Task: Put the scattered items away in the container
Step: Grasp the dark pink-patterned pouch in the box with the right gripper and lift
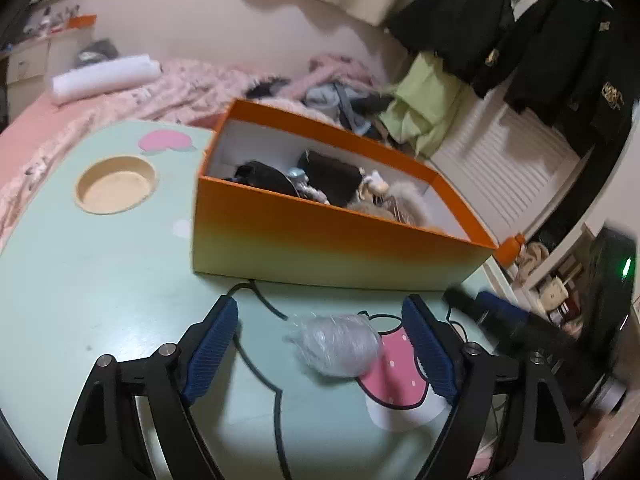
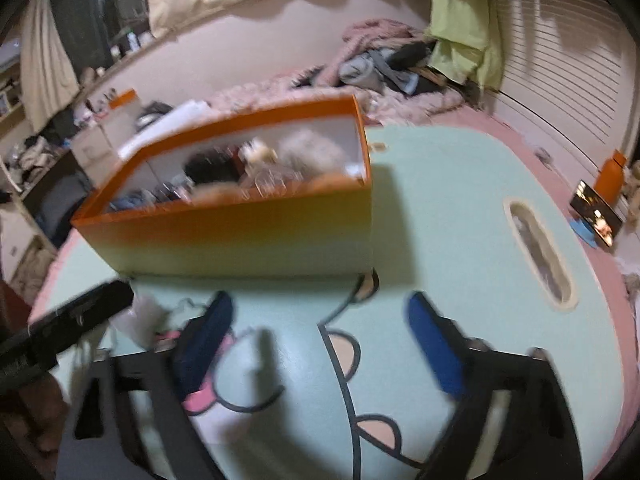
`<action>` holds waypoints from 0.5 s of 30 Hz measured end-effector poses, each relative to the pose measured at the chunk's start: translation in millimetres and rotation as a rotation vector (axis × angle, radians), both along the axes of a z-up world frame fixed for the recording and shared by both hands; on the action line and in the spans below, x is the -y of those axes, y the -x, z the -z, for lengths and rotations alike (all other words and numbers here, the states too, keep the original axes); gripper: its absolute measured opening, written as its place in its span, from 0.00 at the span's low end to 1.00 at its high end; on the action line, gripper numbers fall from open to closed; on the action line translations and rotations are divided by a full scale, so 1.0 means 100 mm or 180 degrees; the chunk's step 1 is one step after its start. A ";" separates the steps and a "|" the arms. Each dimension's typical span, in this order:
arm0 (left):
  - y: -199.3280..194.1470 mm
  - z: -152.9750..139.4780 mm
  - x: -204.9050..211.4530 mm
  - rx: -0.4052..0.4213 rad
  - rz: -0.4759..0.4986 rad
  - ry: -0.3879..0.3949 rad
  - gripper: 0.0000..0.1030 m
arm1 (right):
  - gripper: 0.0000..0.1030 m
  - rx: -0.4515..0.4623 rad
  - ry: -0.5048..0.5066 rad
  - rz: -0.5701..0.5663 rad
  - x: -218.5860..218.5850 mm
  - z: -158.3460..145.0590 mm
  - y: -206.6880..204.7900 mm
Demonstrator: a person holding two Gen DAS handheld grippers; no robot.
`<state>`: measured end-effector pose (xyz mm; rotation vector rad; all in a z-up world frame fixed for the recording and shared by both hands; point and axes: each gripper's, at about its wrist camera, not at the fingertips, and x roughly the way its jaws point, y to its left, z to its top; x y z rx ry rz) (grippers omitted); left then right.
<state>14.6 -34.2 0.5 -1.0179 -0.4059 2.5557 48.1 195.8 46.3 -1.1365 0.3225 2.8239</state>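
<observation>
Here the left gripper [image 1: 320, 344] is spread wide, its blue pads on either side of a crumpled clear plastic bag [image 1: 338, 345] that lies on the green table [image 1: 100, 272], near the right pad and apart from the left. The bag sits on the near side of the orange box [image 1: 320, 248], which already holds dark and furry things. It looks very light, soft and slick, so it will likely squash to almost nothing and could slide or spring out of a loose pinch. The best hold seems to be across its thick middle, where the folds bunch up, with the pads closed fully. The right gripper [image 2: 320, 344] is open too, with nothing between its pads, hovering over bare table near the box; that view is blurred.
</observation>
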 end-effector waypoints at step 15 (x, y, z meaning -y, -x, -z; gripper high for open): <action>-0.03 0.08 0.04 0.0057 -0.0069 -0.0006 0.82 | 0.61 0.0533 0.0264 -0.0560 0.60 -0.38 1.60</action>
